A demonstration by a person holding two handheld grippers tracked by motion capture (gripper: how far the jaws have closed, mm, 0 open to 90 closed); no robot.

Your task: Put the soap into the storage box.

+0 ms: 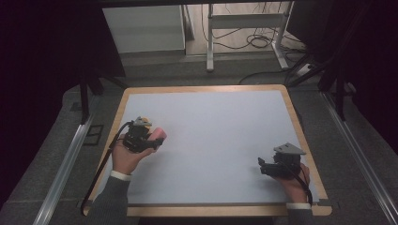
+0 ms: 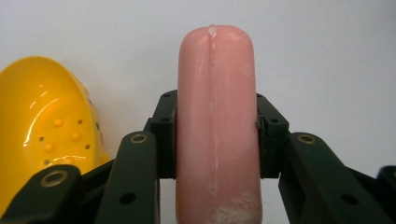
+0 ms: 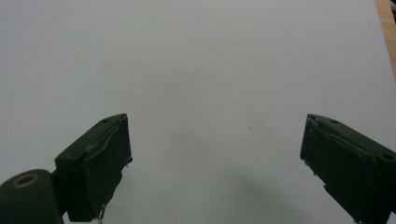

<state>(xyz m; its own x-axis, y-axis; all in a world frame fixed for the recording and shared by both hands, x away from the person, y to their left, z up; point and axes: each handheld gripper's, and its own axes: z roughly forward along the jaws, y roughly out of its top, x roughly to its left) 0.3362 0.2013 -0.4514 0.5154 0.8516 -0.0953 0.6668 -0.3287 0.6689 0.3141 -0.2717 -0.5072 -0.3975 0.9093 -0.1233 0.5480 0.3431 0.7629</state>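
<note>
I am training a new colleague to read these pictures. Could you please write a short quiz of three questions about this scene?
1. True or false: the left gripper is shut on the pink, rounded sausage-shaped object.
2. Multiple choice: what lies beside that object in the left gripper view? A) a green cube B) a glossy yellow plastic piece with small bumps C) a metal spoon
3. Fill in: the fingers of the right gripper stand ___ above the white table surface.

Key: 1 true; 2 B; 3 open, holding nothing.
</note>
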